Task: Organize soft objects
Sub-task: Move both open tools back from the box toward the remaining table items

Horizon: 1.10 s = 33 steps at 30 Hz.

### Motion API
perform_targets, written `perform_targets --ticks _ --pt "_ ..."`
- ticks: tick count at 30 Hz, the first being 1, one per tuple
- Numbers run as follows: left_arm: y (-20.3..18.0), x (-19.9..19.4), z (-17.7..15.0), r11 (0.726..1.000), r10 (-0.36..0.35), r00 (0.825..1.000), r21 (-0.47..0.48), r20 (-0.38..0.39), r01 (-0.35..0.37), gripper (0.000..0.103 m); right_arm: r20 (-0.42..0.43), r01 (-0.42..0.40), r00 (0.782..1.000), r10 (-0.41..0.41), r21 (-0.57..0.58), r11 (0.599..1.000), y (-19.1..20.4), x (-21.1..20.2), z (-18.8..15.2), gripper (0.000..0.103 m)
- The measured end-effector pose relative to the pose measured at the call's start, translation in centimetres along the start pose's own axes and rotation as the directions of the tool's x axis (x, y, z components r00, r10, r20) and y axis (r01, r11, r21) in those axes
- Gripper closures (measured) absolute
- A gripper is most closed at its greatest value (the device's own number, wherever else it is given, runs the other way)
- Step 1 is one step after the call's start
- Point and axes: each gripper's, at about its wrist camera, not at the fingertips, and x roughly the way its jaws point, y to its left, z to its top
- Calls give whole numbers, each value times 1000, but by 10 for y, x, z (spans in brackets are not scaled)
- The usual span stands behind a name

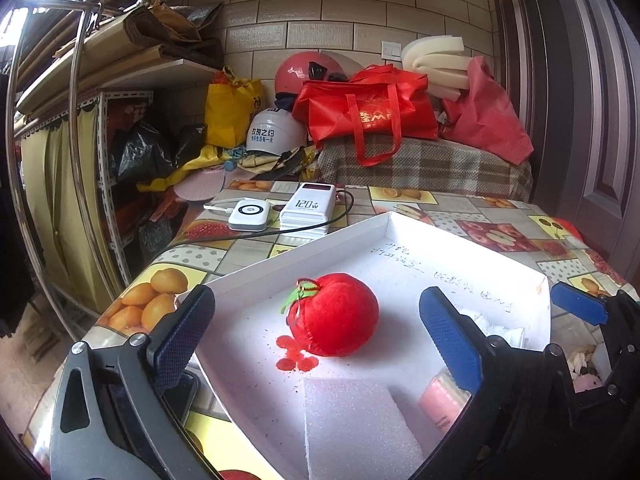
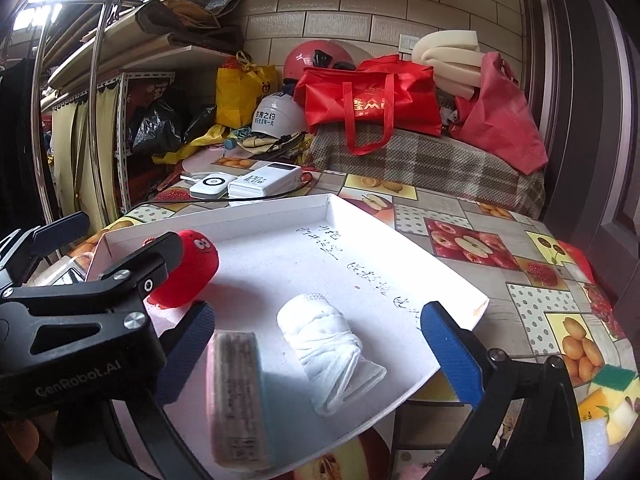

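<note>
Daylight is pouring into a crowded storage corner from the upper left.

A pale tiled wall is running behind a table wearing a fruit-print cloth, while a plaid-covered bench is carrying red bags, folded foam and two helmets. A metal shelf unit with a yellowish curtain is standing at left behind a curved steel rack; a dark panelled door is closing off the right side. Two white power banks are lying on the table.
</note>
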Motion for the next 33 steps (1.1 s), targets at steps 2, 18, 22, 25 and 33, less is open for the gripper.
perform_targets --ticks 2,18,22,25,33 --pt "-3 -2 0 1000 -4 1000 14 8 4 0 -4 0 1000 0 2 1000 -1 0 0 0" --pt "-7 -19 -2 999 19 995 30 102 -22 0 43 40 998 -41 12 999 -2 -8 0 0" --pt "-2 -26 -3 999 47 991 3 124 -47 0 83 77 993 -79 32 997 -5 -16 -1 0" --pt "2 -29 -5 998 59 991 -25 118 -56 0 99 77 992 -82 47 996 -9 -22 -3 0" --pt "-4 -42 -12 997 70 990 -27 125 -67 0 102 73 992 -79 62 995 -13 -34 -9 0"
